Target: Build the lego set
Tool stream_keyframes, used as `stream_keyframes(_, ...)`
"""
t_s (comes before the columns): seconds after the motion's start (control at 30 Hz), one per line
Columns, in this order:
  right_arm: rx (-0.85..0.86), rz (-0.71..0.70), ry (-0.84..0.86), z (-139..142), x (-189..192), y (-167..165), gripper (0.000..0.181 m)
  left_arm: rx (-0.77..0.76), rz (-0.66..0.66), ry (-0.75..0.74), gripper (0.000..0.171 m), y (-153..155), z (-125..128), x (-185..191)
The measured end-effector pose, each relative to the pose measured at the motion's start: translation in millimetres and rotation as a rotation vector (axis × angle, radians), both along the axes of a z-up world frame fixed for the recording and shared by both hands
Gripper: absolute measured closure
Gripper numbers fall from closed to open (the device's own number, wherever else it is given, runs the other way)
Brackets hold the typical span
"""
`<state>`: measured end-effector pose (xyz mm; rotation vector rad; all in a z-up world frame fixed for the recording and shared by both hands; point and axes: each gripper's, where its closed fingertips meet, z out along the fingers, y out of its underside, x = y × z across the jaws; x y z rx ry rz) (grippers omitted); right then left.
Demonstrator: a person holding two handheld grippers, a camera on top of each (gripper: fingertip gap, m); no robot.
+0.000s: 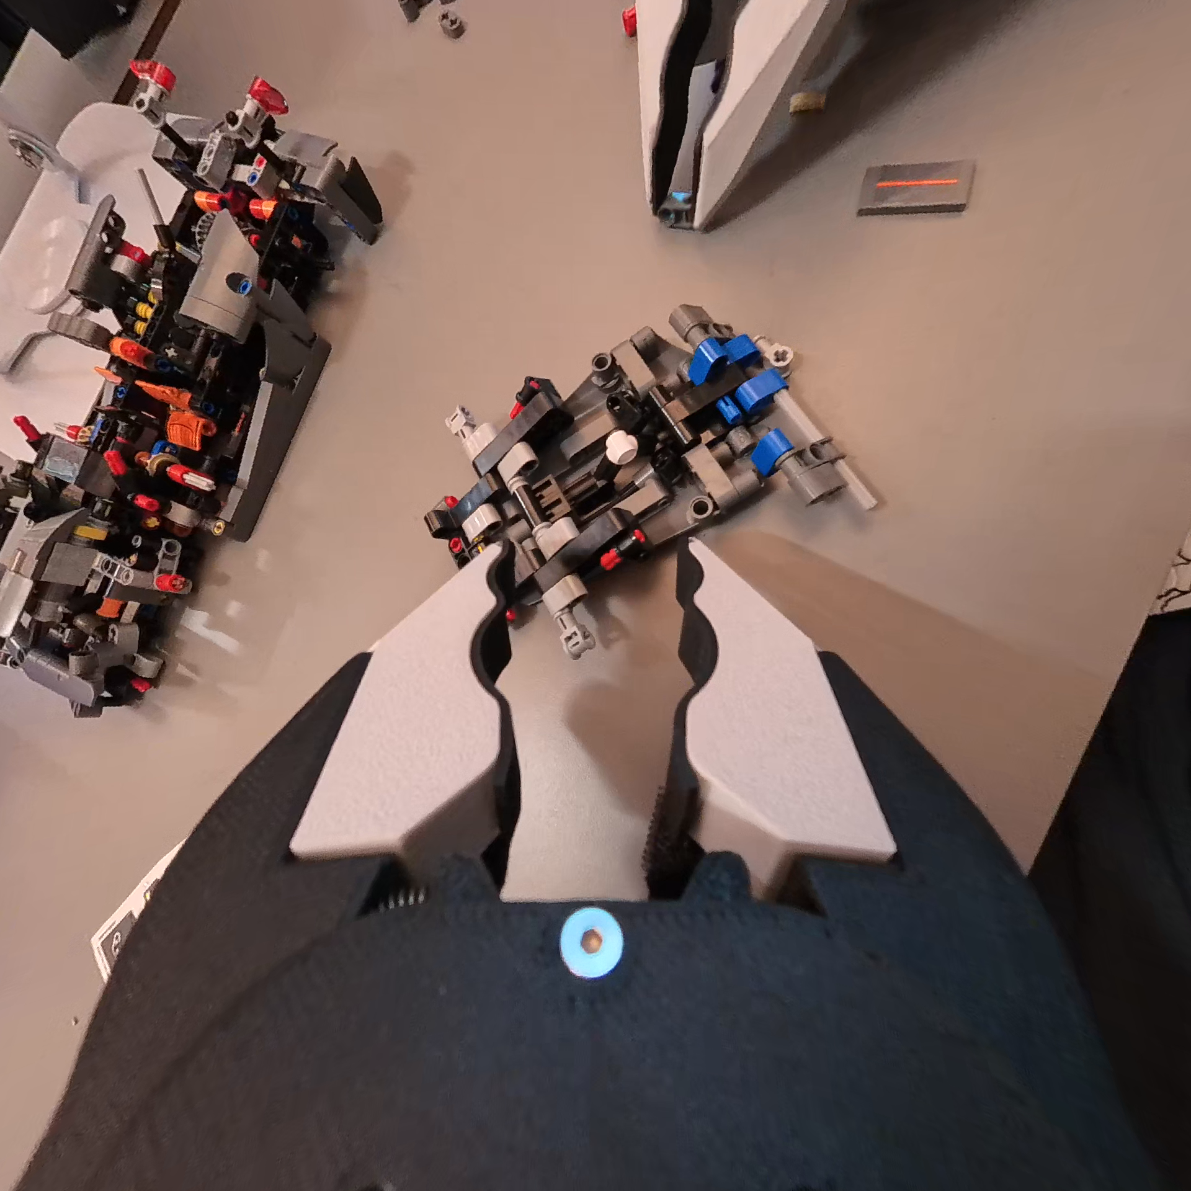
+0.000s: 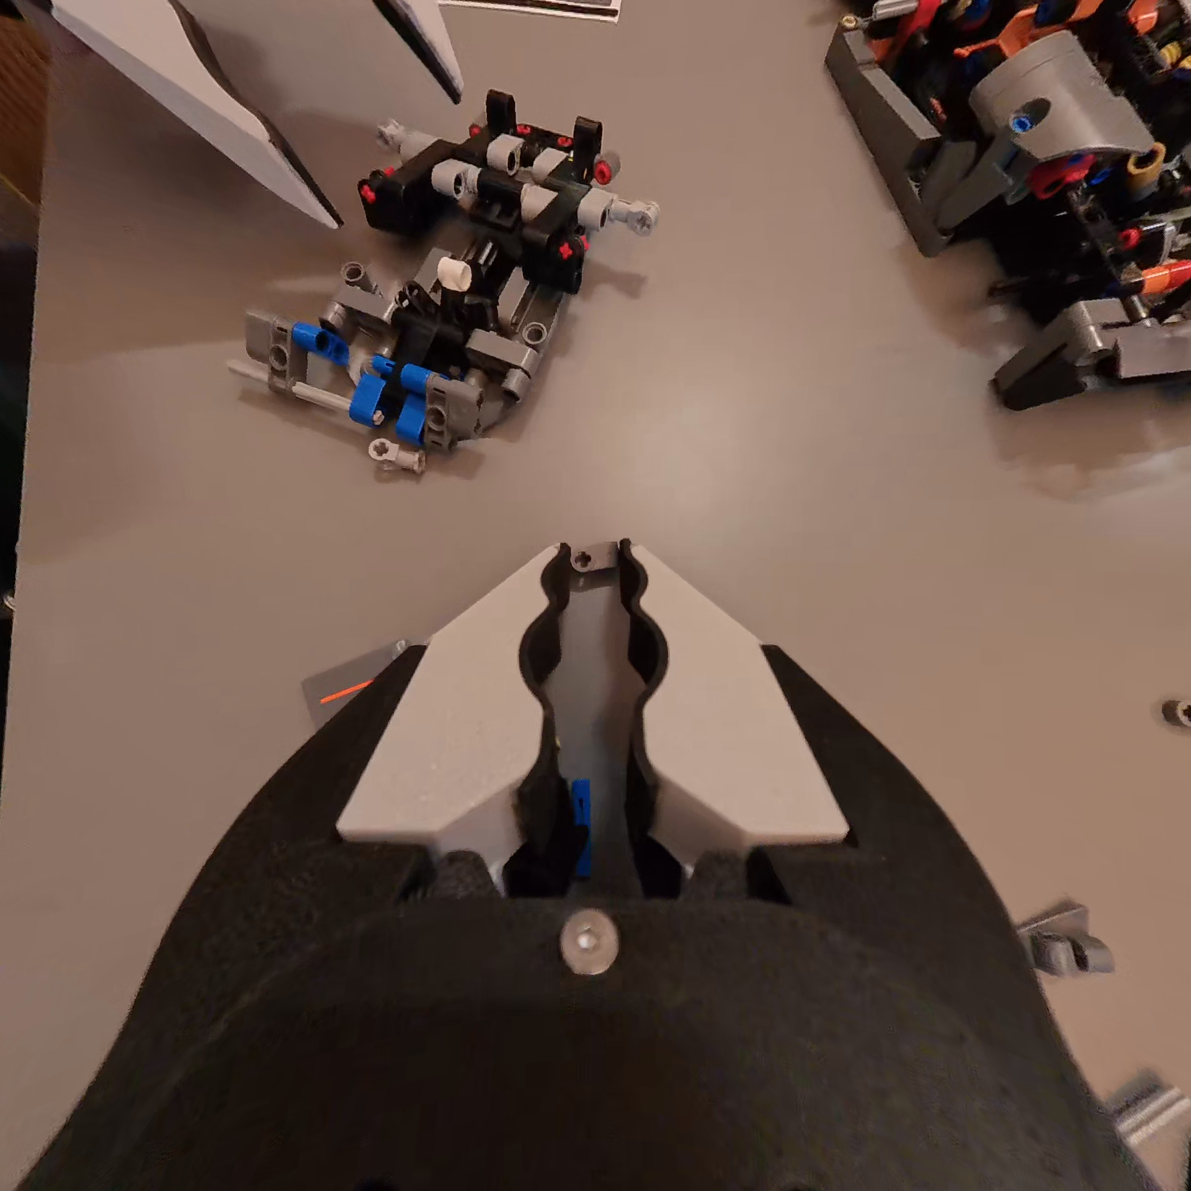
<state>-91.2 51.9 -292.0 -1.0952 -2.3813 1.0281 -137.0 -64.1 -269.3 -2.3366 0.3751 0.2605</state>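
A small sub-assembly [image 1: 625, 451] of black, grey and blue Technic parts lies on the grey table; it also shows in the right wrist view [image 2: 451, 290]. My left gripper [image 1: 593, 548] is open and empty, its tips on either side of the sub-assembly's near end. I cannot tell whether they touch it. My right gripper [image 2: 593, 548] is shut on a long grey beam [image 2: 593, 644] with a blue pin [image 2: 580, 825] near its base. It hovers over bare table, short of the sub-assembly. It shows far off in the left wrist view [image 1: 677, 213].
A large part-built car model [image 1: 161, 387] lies left of the sub-assembly; it also shows in the right wrist view [image 2: 1063, 193]. A dark tile with an orange line [image 1: 915, 187] lies flat. Loose grey parts [image 2: 1063, 941] lie right of my right gripper. Small pieces [image 1: 445, 19] sit far back.
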Motion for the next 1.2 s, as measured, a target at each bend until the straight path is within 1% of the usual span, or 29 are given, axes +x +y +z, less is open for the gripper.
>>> stream_keyframes(0.4,-0.002,-0.008,0.02,1.0,-1.0,3.8,0.168,0.015,0.012,0.004,0.121,2.5,2.1,-7.2)
stream_keyframes(0.7,-0.008,-0.012,0.041,2.4,-3.2,5.0,0.169,0.018,0.032,-0.011,0.12,-3.6,-3.5,-9.3)
stream_keyframes(1.2,0.005,-0.005,0.067,3.1,-5.8,5.5,0.169,0.007,-0.008,-0.043,0.124,-6.3,-8.9,1.4)
